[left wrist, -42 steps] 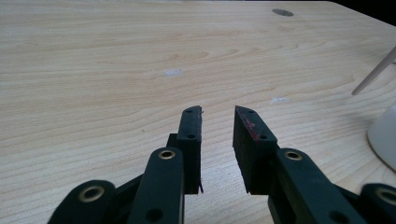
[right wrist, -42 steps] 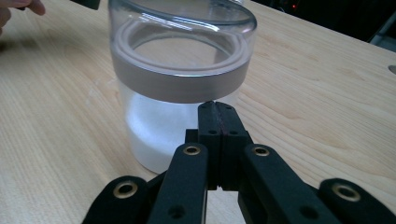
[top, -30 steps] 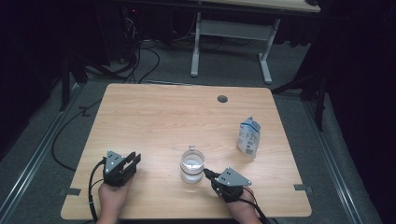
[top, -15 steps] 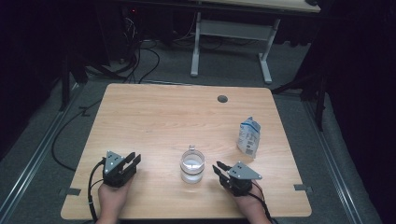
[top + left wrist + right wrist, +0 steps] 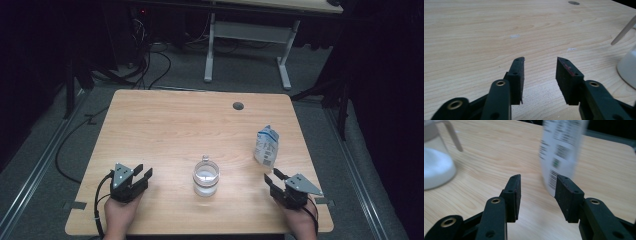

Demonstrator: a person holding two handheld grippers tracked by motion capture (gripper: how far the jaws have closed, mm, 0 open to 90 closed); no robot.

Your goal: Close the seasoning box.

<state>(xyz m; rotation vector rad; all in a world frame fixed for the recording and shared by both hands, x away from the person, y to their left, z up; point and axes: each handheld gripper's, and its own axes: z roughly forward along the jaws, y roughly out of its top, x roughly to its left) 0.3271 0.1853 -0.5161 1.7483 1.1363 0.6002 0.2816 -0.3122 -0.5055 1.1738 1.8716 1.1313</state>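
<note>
Since the earlier frame I have swung the right gripper [image 5: 276,182] from the glass jug [image 5: 206,178] toward the carton [image 5: 265,146] standing just ahead, both grippers' fingers just opened, holding nothing; the carton looks light and crushable, so grip its midsection gently.

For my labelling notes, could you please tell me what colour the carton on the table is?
The carton is white with blue markings, best seen in the high view.

Overhead view facing forward-down; two low close views, sharing table [image 5: 165,130] and glass jar [image 5: 206,176].
</note>
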